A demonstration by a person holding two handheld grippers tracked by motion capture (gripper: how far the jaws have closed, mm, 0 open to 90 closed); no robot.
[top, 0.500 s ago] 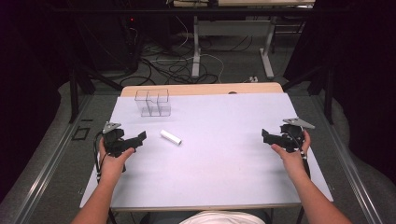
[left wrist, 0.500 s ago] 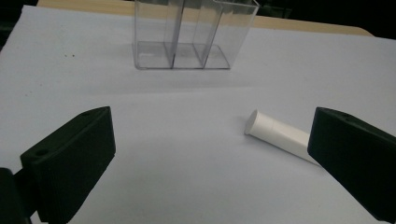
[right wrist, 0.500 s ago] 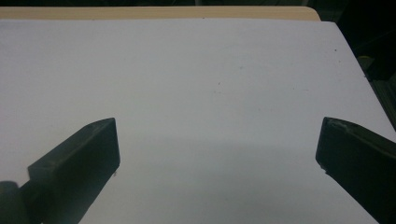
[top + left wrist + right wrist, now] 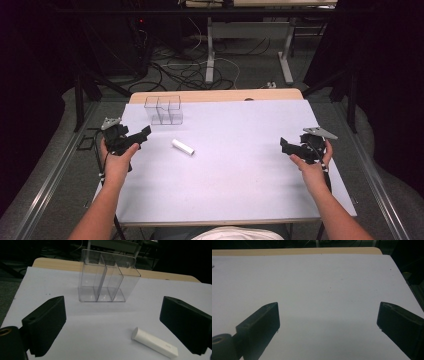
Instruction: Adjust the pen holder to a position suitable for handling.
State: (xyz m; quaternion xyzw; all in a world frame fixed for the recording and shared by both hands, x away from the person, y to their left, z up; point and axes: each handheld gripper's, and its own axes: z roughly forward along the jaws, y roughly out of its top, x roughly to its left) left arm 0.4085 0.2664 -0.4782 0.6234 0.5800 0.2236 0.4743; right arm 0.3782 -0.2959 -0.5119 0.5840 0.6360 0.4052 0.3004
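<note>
A white cylindrical tube (image 4: 183, 147) lies flat on the white table sheet (image 4: 235, 175), left of centre. Behind it stands a clear plastic organizer with three compartments (image 4: 163, 110), upright and empty. My left gripper (image 4: 142, 135) hovers at the left edge, open, pointing toward the tube. In the left gripper view the tube (image 4: 154, 342) lies low and right of centre between the wide jaws, untouched, with the organizer (image 4: 107, 277) beyond. My right gripper (image 4: 286, 145) is open at the right side over bare sheet; its own view has my right gripper (image 4: 328, 322) with nothing between the jaws.
The sheet covers a wooden tabletop whose far edge (image 4: 215, 95) shows as a tan strip. Past the table, cables and desk legs (image 4: 210, 55) sit on a dark floor. A person's forearms come in from the bottom.
</note>
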